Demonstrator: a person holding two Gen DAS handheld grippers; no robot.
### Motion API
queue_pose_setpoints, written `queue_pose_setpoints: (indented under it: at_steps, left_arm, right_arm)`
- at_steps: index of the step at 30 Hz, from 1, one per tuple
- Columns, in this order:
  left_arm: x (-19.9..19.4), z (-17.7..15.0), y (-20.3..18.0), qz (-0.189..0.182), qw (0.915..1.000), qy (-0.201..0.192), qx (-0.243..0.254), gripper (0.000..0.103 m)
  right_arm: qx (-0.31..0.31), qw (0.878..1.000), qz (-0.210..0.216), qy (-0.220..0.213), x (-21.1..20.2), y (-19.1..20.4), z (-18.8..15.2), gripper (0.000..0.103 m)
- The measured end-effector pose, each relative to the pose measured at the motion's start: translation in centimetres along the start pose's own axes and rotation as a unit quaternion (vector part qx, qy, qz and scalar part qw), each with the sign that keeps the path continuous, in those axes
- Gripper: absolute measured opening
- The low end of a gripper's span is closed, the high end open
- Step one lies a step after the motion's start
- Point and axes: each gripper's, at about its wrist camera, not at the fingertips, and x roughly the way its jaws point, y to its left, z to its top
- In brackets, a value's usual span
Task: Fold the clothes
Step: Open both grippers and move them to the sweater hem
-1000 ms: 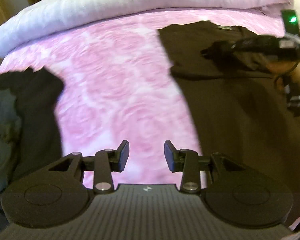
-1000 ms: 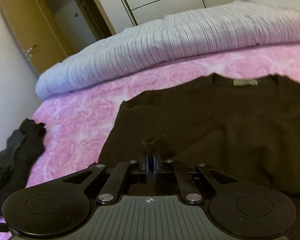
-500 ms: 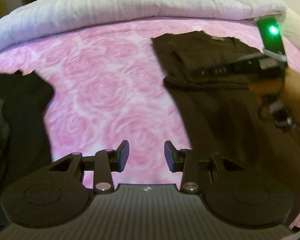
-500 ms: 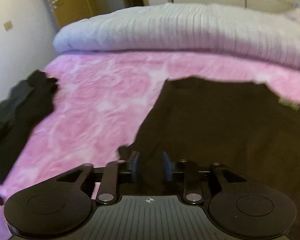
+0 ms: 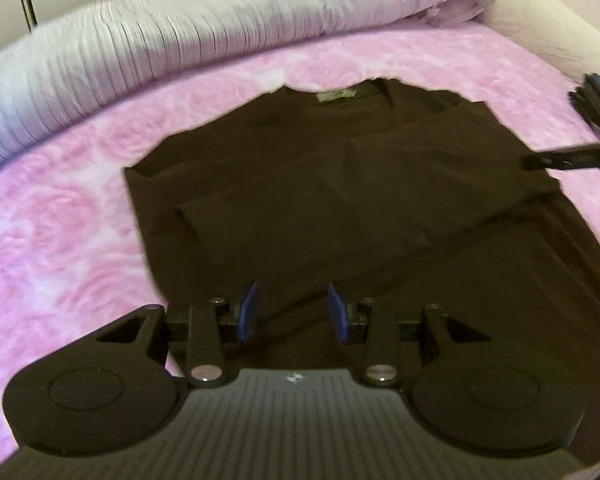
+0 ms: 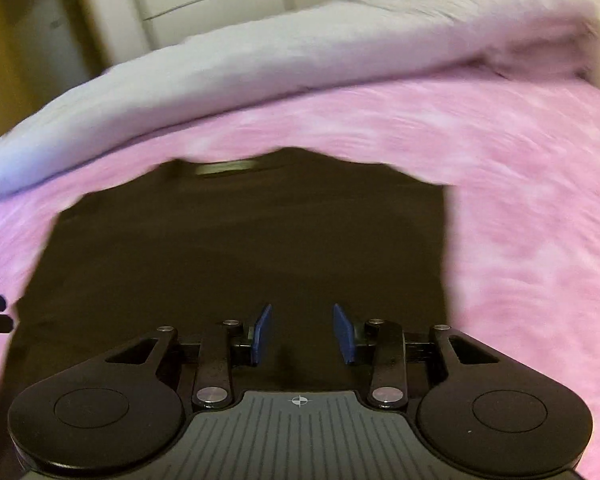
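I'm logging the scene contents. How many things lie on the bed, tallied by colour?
Dark brown: 1, the dark brown cotton shirt spread flat.
Pink: 1, the pink rose-patterned bedspread under it.
Pale grey: 1, the pale grey ribbed duvet rolled at the far end.
Total: 3.

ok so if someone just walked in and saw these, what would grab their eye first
Most likely the dark shirt spread flat in the middle of the bright pink bedspread, with one sleeve folded across its chest. Behind it, a bulky pale duvet is heaped along the far edge of the bed. Close up, the left hand-held gripper and right hand-held gripper both hang open over the shirt.
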Motion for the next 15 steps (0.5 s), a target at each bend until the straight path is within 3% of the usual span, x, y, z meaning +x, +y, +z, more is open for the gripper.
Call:
queue_pose_setpoints:
  at_steps: [2,6,11,15]
  left_arm:
    - [2.6,-0.1,0.4,0.014,0.9991,0.039,-0.012,0.032]
    - [2.7,-0.6,0.9,0.022,0.9984,0.047,-0.021,0.033]
    - [-1.2,-1.8,-0.1,0.086,0.9930,0.078,-0.017,0.033]
    - [-6.2,-4.9,-2.3,0.104,0.9906,0.089,0.002,0.036]
  right_arm:
    - [0.015,0.999,-0.001,0.030,0.9,-3.2,-0.3,0.038]
    - [0.008,0.998,0.026,0.048,-0.2,-6.7,-1.0,0.036]
    - [0.056,0.995,-0.001,0.087,-2.4,-9.4,-2.3,0.038]
    - [-0.004,0.994,0.044,0.100,-5.8,-7.2,-3.6,0.039]
